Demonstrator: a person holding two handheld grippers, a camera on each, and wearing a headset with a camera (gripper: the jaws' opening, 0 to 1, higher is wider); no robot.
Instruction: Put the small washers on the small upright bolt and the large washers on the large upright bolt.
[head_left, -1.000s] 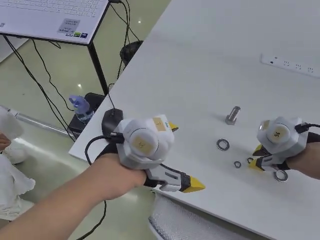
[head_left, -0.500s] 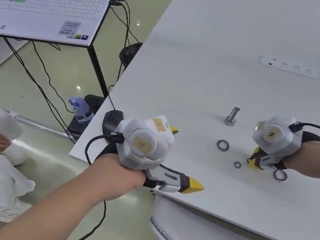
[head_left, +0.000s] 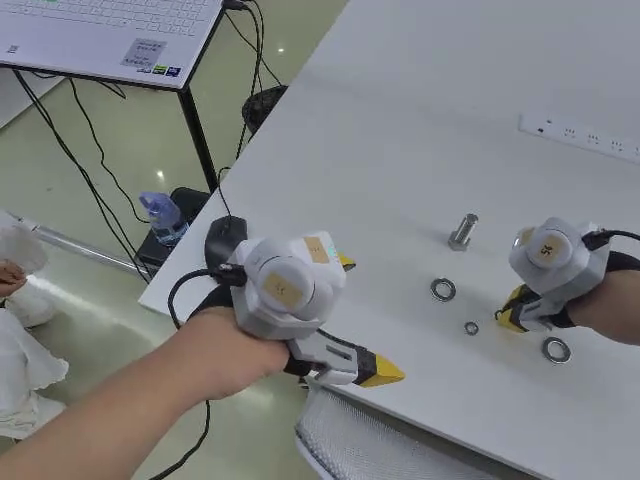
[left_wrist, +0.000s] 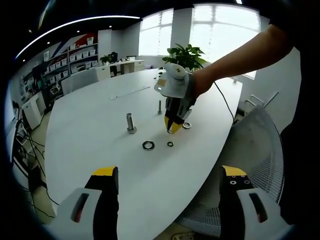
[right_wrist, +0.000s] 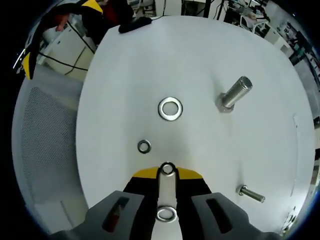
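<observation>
Pinching a small silver steel washer (right_wrist: 167, 169) between their yellow tips, the jaws of the right gripper (head_left: 508, 321) stood narrow, low over the white counter (head_left: 400, 150). A second before, two small rings had lain on the counter by those tips. Now one remained there, the second small washer (head_left: 470, 328), just beside the jaws. The gripper had also drawn up and back a little, so that the large flat silver washer (head_left: 556, 349), once half under it, lay in the open. The other large washer (head_left: 443, 290) had not moved, nor had the large silver hex-head bolt (head_left: 463, 231) standing beyond it.

I judged the pick made, though the lift had barely begun. The thin small silver bolt (right_wrist: 251, 194) stood near, off to one side of the jaws. It seemed bare, as did the large one, so nothing was threaded yet. Next the held washer needed carrying over that thin bolt with its hole centred. The left gripper (left_wrist: 169, 175) waited at the counter's near edge, jaws wide and empty.
</observation>
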